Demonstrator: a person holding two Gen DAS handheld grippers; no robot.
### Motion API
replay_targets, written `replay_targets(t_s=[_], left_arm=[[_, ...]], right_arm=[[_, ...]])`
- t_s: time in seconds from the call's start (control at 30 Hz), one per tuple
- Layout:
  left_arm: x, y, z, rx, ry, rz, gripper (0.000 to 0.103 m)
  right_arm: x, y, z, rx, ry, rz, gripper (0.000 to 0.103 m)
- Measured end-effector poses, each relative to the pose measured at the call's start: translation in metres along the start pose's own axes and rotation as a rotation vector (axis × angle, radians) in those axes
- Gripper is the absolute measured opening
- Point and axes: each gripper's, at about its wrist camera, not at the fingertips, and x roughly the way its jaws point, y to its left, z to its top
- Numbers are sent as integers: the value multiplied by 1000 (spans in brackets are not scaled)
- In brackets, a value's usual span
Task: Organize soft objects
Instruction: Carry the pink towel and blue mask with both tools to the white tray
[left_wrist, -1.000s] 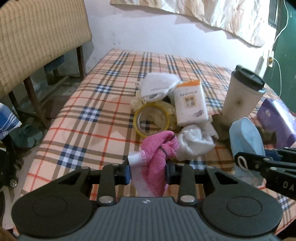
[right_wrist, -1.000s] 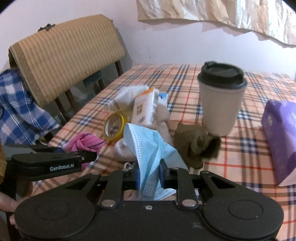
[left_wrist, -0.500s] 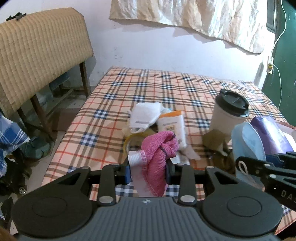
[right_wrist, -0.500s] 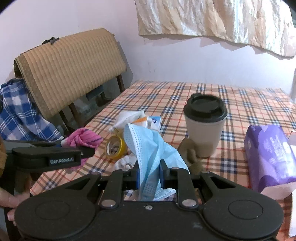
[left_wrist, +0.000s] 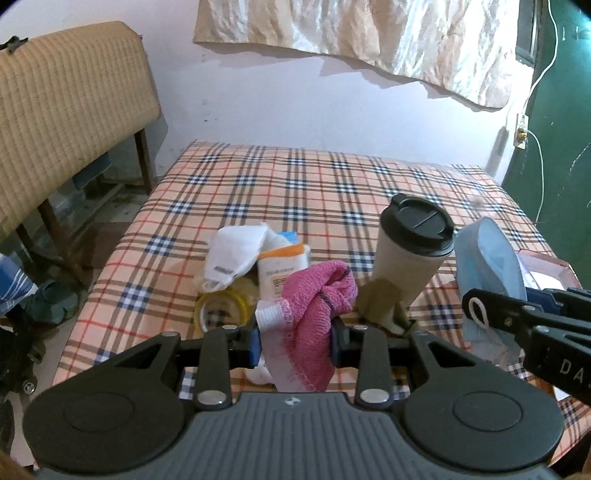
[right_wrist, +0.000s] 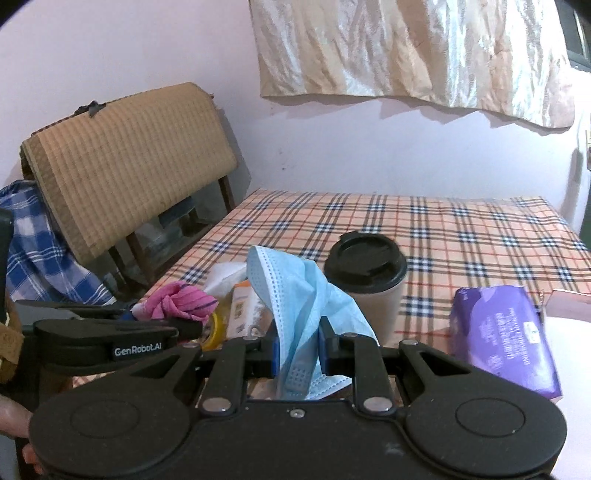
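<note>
We have the pink cloth (left_wrist: 317, 295) pinched between the pads of the left gripper (left_wrist: 294, 341), bunched and held clear above the near edge of the table (left_wrist: 258, 177), and the blue face mask (right_wrist: 295, 295) clamped in the fully closed right gripper (right_wrist: 297, 352), also off the checked cover. Two soft things are in hand, then, but neither is set down anywhere, and we see no bin or tray meant for them, so we judge the sorting barely begun. Left on the table near its near-left part are a white mask (left_wrist: 232, 258), a white cloth under our left tongs that is mostly hidden, and an olive rag (left_wrist: 380, 299) at the foot of the lidded cup (left_wrist: 410, 251). Among them lie a tape roll (left_wrist: 218, 306) and a small orange-topped packet (left_wrist: 280, 266); its print is too small to read. A purple tissue pack (right_wrist: 506, 332) lies toward the right edge, its text unreadable. The left gripper's side reads "GenRobot.AI".
</note>
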Motion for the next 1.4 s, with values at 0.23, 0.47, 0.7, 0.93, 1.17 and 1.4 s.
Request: replay_targets(t_s=[0.23,0.47,0.7,0.93,1.17,1.4], left_arm=[[6,-16,4,11,6,-38,35],[9,-39,10,46,3,-72,35],[11,-63,13,74,4,-106,35],[13,-86,16,107,7,-140,35],[16,-113,15,151,10,-179,35],[20,-143,15,190,11,-223,35]], right_arm=[[-7,-19,2,17,-15,-32,24],[-15,-39,2,37,-22,-60,24],[-25,-60,-1,57,-34,-92,24],[-38,-83,-1,76,-47,-129,24],[-51,-107,-3,91,-60,-173,24],[-59,-132,-7,113,-62,-215,24]])
